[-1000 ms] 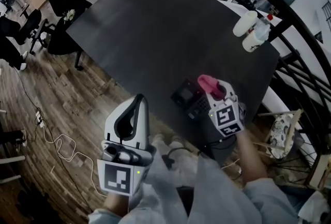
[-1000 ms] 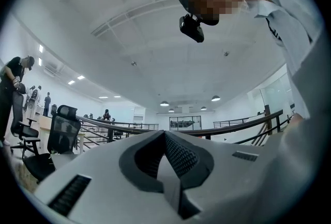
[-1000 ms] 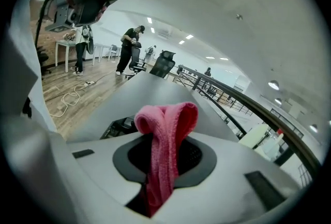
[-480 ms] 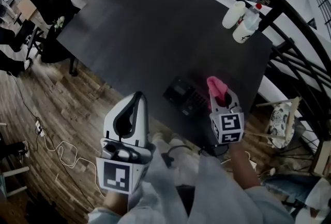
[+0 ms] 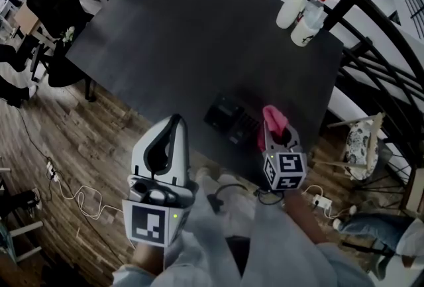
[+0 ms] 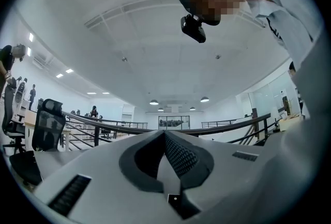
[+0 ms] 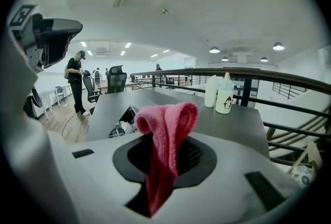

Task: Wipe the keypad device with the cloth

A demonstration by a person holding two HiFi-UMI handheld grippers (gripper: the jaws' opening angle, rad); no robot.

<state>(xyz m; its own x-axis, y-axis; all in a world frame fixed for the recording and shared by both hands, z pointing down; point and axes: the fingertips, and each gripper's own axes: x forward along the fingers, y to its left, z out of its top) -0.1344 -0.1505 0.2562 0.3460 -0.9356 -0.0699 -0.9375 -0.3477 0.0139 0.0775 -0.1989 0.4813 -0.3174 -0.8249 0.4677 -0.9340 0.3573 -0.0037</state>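
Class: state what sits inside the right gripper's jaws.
The right gripper pinches a pink cloth between its jaws, folded top sticking out. The cloth's lower end is hidden in the gripper body.

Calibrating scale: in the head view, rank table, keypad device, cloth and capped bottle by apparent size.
1. table
2. keypad device
3. cloth and capped bottle look alike; cloth sits nearer the camera, so unranked.

A: Head view?
B: High, steeply down on desk (image 5: 199,27), far edge at 12 o'clock.
A: Gripper views?
B: Left tips up at ceiling (image 6: 145,36). Right, low, level across desk; shares keypad device (image 7: 121,123), bottles (image 7: 220,94).
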